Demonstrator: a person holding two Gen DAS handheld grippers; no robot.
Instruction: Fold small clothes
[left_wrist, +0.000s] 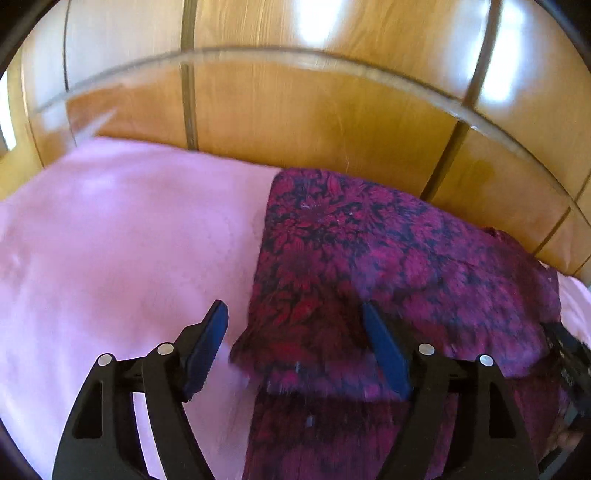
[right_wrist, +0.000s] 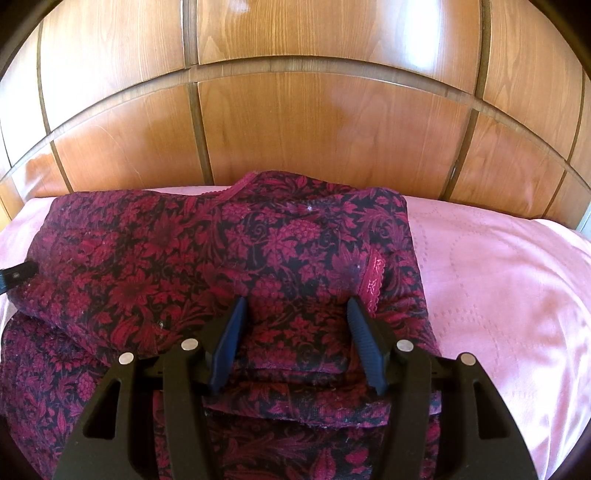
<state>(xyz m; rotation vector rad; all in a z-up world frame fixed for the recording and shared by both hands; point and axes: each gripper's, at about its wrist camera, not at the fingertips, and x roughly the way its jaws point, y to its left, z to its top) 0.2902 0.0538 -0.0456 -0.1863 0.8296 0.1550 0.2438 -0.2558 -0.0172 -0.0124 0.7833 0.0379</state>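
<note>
Wooden panelling (right_wrist: 295, 122) is seen rising behind everything. Below it a pink bedspread (left_wrist: 110, 258) is spread, and on this a red-and-black floral garment (right_wrist: 184, 258) is laid in folded layers, a lace trim (right_wrist: 375, 277) shown near its right edge. The left gripper (left_wrist: 295, 314) is held wide apart over the garment's left edge; the right gripper (right_wrist: 295, 308) is likewise spread wide above the folded cloth, nothing gripped.

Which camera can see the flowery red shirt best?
The right wrist view: the flowery red shirt fills the middle, sharp, with its lace trim and folded layers showing. The left wrist view shows it blurred, mostly its left edge on the pink bedspread.
</note>
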